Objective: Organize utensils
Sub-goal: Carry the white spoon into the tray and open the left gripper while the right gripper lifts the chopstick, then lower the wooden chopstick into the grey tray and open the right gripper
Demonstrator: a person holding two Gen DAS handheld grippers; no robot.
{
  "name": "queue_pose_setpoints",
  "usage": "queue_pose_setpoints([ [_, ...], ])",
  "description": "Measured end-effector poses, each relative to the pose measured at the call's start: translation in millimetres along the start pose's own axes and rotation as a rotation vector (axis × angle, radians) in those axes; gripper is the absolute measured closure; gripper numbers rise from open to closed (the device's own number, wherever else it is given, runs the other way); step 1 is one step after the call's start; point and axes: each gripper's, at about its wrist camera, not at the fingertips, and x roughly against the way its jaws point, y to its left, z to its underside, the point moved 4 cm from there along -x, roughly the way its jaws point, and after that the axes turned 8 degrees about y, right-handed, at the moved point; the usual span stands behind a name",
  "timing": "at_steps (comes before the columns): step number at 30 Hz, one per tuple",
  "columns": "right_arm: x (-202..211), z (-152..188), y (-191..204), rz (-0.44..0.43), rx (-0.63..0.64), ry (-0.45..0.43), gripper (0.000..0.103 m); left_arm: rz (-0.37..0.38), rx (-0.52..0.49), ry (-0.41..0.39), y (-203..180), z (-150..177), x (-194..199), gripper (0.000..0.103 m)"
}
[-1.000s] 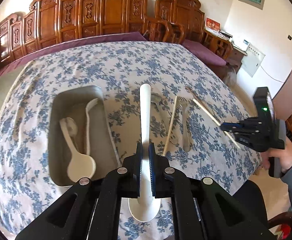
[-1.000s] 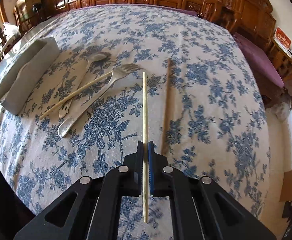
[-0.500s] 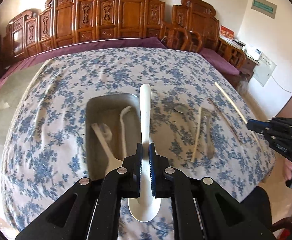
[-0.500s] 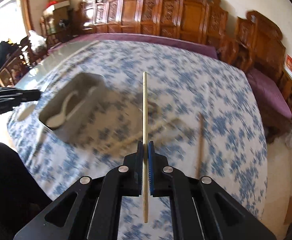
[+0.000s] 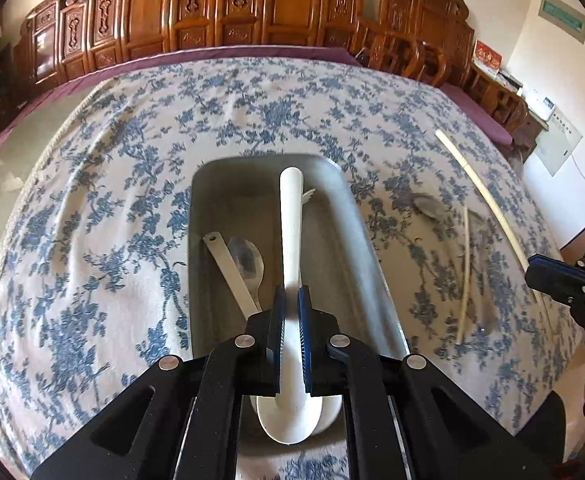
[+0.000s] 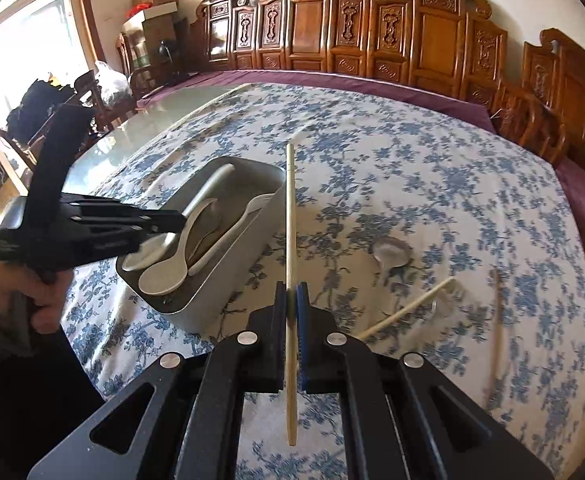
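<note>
Blue-flowered cloth (image 5: 92,208) covers the long table, with carved wooden chairs (image 6: 444,40) ranged behind it. Nearest, the left gripper (image 5: 290,332) pinches a white ladle-like spoon (image 5: 291,240) by its handle, bowl toward the camera, above the grey tray (image 5: 356,216), where other white and metal spoons already lie. The right gripper (image 6: 291,336) clamps a pale chopstick (image 6: 290,216) just beside the tray's far wall. Farther off on the cloth rest a second chopstick (image 6: 406,308), a darker one (image 6: 498,328) and a metal spoon (image 6: 390,254). Both tools crowd one tray: they may well collide, or the long chopstick could catch the rim and slip. A red card on the far sideboard is too small to read.
</note>
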Motion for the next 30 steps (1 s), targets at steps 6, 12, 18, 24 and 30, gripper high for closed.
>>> queue_pose_setpoints([
  [6, -12.8, -1.7, -3.4, 0.002, -0.017, 0.004, 0.097, -0.013, -0.007, 0.005, 0.3, 0.7, -11.4, 0.097],
  [12, -16.0, -1.7, -1.8, -0.002, -0.024, 0.01, 0.097, -0.02, 0.006, -0.006, 6.7, 0.1, -11.5, 0.097],
  [18, -15.8, -7.4, 8.9, 0.001, -0.023, 0.006, 0.097, -0.036, 0.0, -0.032, 8.3, 0.1, -1.8, 0.097],
  [24, -20.1, -18.1, 34.6, -0.021, 0.002, 0.01, 0.097, -0.049, 0.006, -0.086, 17.3, 3.2, 23.6, 0.095],
  [30, -29.4, -27.4, 63.5, -0.052, 0.018, 0.021, 0.097, -0.094, -0.004, -0.113, 28.9, 14.0, 41.6, 0.089],
])
